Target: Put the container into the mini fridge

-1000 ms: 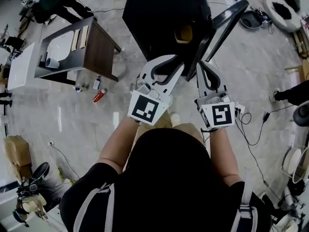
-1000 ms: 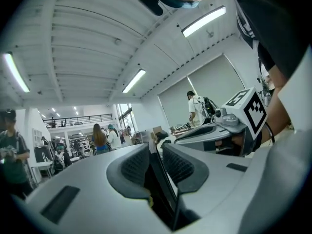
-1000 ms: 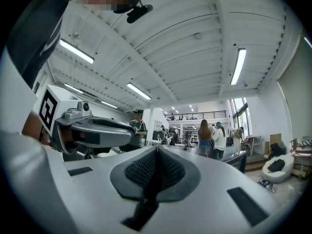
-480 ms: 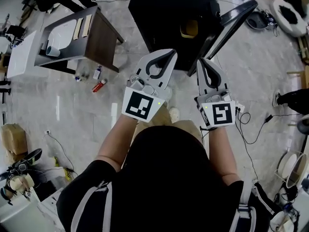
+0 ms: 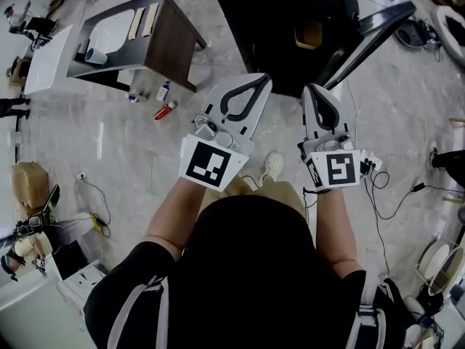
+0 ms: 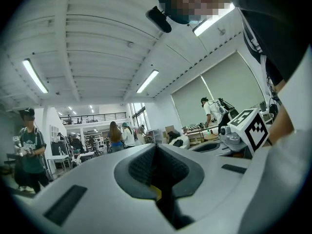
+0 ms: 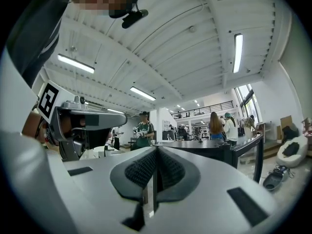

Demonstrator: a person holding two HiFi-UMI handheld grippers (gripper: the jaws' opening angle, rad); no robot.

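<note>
The black mini fridge (image 5: 283, 20) stands at the top of the head view with its door (image 5: 370, 35) swung open to the right. A yellow container (image 5: 308, 35) sits inside it. My left gripper (image 5: 259, 81) is held a little short of the fridge's front, jaws shut with nothing between them; its pads (image 6: 146, 167) meet in the left gripper view. Beside it on the right, my right gripper (image 5: 318, 89) is also shut and empty, pads (image 7: 146, 169) together. In the right gripper view the fridge (image 7: 204, 147) and its door (image 7: 249, 144) lie ahead.
A dark wooden side table (image 5: 156, 42) with a white cup (image 5: 94, 55) stands at the upper left. Small bottles (image 5: 166, 111) lie on the marble floor beside it. Cables (image 5: 385, 187) trail at the right. Several people stand in the room beyond.
The left gripper's jaws, spread wide a second ago, have closed on nothing. Both grippers have drawn back from the fridge opening, and the container stays inside.
</note>
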